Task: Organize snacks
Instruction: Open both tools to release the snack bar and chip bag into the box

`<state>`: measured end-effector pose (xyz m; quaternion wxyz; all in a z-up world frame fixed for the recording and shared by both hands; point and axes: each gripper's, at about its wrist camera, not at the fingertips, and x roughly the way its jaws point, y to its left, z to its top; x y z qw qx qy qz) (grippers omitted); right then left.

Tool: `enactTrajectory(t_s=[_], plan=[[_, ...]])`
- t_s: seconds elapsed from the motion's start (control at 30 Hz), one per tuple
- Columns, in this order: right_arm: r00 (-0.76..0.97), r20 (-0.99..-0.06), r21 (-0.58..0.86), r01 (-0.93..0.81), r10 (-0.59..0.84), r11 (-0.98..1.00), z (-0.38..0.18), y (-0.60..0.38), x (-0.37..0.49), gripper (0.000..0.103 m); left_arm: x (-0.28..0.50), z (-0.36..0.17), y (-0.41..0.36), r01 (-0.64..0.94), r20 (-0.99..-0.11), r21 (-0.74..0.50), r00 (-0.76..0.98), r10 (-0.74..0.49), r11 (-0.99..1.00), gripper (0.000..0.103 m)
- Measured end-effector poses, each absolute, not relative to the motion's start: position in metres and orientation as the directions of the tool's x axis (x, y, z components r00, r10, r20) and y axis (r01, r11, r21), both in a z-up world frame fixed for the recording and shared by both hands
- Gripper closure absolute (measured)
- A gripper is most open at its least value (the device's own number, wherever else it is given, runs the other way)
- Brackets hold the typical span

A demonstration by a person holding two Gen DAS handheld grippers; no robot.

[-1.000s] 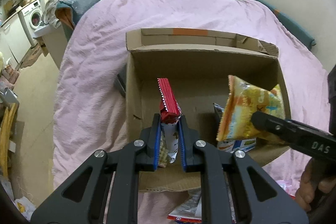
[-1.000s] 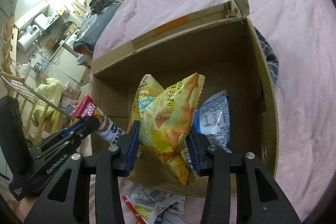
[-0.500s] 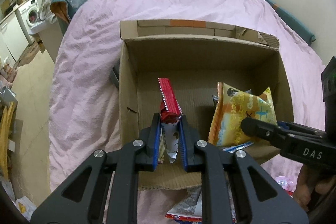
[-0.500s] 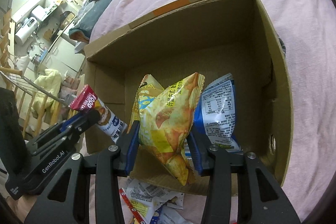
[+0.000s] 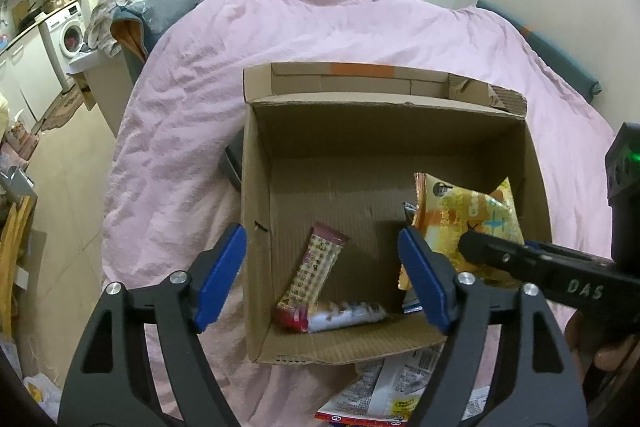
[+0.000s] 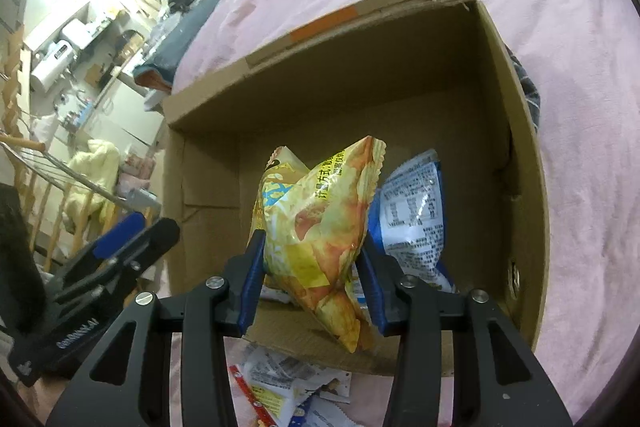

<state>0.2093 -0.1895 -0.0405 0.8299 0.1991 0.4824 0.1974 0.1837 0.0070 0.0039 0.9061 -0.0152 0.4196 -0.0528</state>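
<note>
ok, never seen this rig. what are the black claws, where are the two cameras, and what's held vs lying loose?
No robot here: a person holds a two-finger gripper in each hand, and each carries a fisheye camera looking along its fingers.

The left wrist view shows the left gripper open; its jaws have just been opening, with nothing between them. Below it, in the cardboard box, lie two bar snacks: a checkered one and a red-and-white one.

The right wrist view shows the right gripper shut on a yellow chip bag, held above the box near its front. A blue-and-white packet leans inside behind it.

The box sits on a bed with a pink cover. More packets lie loose on the cover in front of the box.
</note>
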Motion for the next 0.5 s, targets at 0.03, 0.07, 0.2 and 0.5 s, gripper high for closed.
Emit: enactTrajectory(t_s=[0.03, 0.07, 0.2, 0.5], plan=[[0.464, -0.715, 0.524, -0.139, 0.522, 0.841, -0.039, -0.190, 0.209, 0.055, 0.184, 0.005, 0.008, 0.081, -0.757, -0.075, 0.644, -0.110, 0.994, 0.027], [0.472, -0.708, 0.526, -0.144, 0.525, 0.838, -0.036, -0.191, 0.209, 0.052, 0.184, 0.006, 0.009, 0.078, -0.754, -0.080, 0.647, -0.112, 0.994, 0.027], [0.510, -0.678, 0.534, -0.155, 0.530, 0.831, -0.029, -0.194, 0.206, 0.023, 0.183, 0.009, 0.011, 0.071, -0.736, -0.086, 0.667, -0.112, 0.994, 0.027], [0.533, -0.678, 0.545, -0.098, 0.506, 0.833, -0.029, -0.206, 0.209, 0.022, 0.183, 0.009, 0.014, 0.041, -0.731, -0.076, 0.677, -0.084, 0.996, 0.020]])
